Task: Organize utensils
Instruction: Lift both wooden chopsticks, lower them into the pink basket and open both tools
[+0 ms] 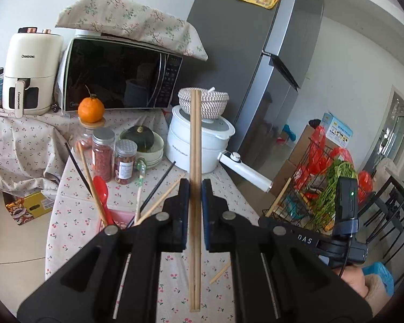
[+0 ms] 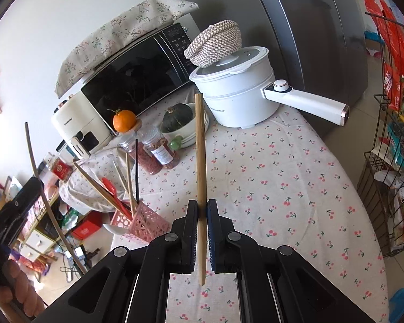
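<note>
While clamped on a pair of chopsticks (image 1: 195, 161) in the left hand-held gripper (image 1: 195, 188) and a single chopstick (image 2: 201, 161) in the right hand-held gripper (image 2: 202, 210), above the table (image 2: 282, 175), risk snagging the crowded pink holder (image 2: 145, 223), near left.

1. The microwave (image 1: 121, 78) stands at the far side of the table (image 2: 282, 188), a cloth (image 1: 132, 21) on top.
2. The air fryer (image 1: 29, 72) stands left of it; the pot (image 1: 196, 142) right, bearing a woven bowl (image 1: 203, 103).
3. The utensil basket (image 2: 145, 224) sits near the table's left edge, jars (image 1: 113, 156) behind it.
</note>
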`<state>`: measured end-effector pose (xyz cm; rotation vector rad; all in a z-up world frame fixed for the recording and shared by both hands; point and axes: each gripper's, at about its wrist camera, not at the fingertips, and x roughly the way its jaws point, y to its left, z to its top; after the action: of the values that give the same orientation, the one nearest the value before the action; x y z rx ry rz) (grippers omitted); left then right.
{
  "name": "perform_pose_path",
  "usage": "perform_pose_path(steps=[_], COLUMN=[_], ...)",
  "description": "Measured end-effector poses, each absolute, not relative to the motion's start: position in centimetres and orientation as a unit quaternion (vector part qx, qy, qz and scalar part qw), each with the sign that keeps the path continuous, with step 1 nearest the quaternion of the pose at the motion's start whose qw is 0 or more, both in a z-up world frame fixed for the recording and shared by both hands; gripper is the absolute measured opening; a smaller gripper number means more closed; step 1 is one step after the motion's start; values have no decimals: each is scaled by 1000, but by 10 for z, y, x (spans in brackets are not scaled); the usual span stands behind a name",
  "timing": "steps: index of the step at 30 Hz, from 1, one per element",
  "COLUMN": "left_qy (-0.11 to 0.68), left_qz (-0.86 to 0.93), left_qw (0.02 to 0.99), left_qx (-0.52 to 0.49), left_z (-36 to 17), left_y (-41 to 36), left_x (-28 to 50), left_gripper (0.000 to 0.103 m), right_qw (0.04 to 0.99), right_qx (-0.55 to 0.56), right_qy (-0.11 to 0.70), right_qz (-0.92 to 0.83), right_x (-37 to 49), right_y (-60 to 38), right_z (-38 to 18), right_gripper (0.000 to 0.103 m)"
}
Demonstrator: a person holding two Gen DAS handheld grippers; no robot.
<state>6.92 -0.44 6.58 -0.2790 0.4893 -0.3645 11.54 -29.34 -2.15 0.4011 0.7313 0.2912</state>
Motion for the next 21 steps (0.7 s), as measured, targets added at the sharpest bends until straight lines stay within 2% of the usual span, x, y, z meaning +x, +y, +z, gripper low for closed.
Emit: perform_pose_path(steps=[3, 8, 12, 21], left_qy=[187, 105, 112, 109], left_qz=[-149, -82, -48, -13], left_qw=[957, 980, 980, 989], left_qx=[-164, -146, -156, -101], left_z=[78, 73, 44, 11], left_y=[22, 46, 58, 39], left_x=[65, 69, 95, 121], left_gripper=[10, 10, 10, 10], right_qw=[908, 913, 909, 908], right_qx=[195, 181, 176, 165], right_qy=[340, 327, 337, 344], right_qz=[148, 165, 173, 175], right_x=[118, 122, 126, 127], right_y=[-281, -254, -235, -218], right_z=[-15, -10, -14, -19], right_gripper=[7, 7, 7, 7])
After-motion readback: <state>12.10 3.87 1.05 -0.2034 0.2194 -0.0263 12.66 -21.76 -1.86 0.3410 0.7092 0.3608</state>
